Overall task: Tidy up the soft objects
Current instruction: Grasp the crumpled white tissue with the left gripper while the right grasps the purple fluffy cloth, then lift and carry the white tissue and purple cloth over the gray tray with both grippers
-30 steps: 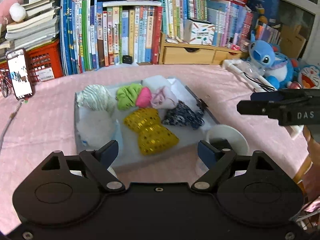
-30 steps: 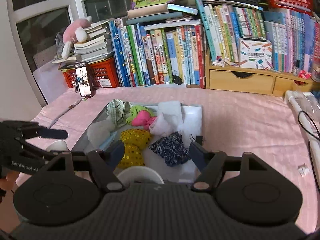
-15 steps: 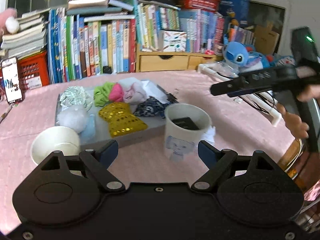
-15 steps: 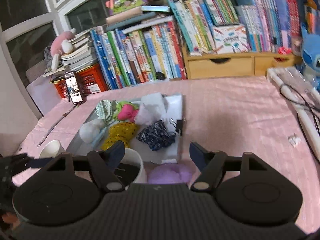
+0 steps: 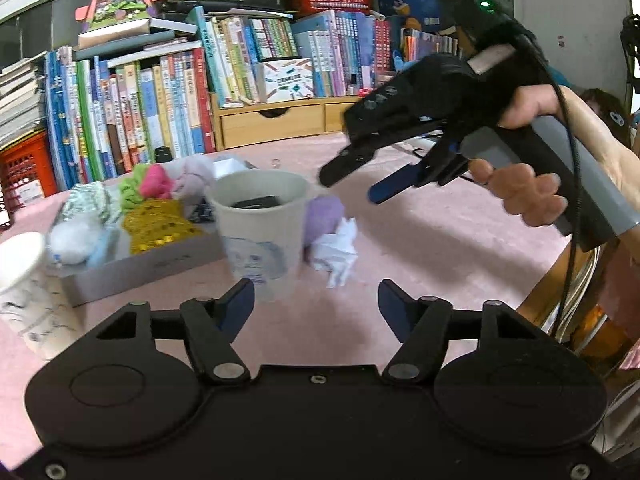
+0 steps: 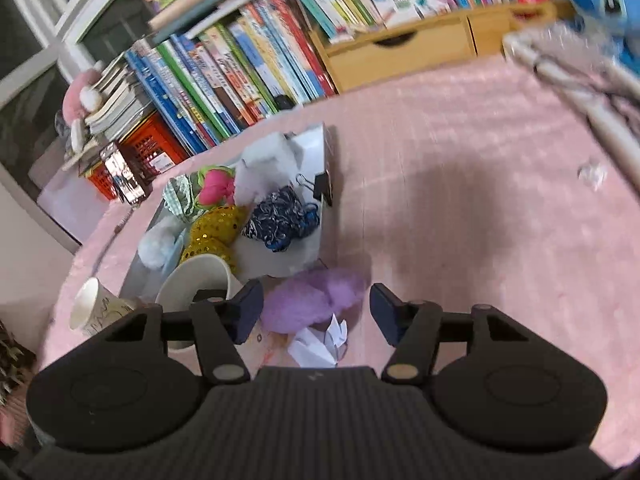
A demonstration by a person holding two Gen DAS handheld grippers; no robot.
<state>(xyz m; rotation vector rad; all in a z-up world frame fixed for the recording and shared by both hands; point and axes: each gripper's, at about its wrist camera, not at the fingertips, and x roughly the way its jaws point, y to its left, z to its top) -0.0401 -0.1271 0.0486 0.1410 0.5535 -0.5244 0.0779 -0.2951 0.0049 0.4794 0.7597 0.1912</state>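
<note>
Hovering above the pink surface (image 5: 400,240), the left gripper (image 5: 316,304) was seen with its jaws apart and closing, with nothing between them. The right gripper (image 6: 316,308) was held over a purple soft thing (image 6: 316,300) and a crumpled white paper (image 6: 320,340); its jaws were also apart and closing, and no contact with these things was seen. Both things were lying on the surface just beside a paper cup (image 5: 260,232), in which something dark was placed. Behind the cup, a grey tray (image 5: 160,260) was filled with soft things: a yellow sequin bow (image 5: 160,226), a pink ball (image 5: 158,182) and a dark patterned cloth (image 6: 280,220).
</note>
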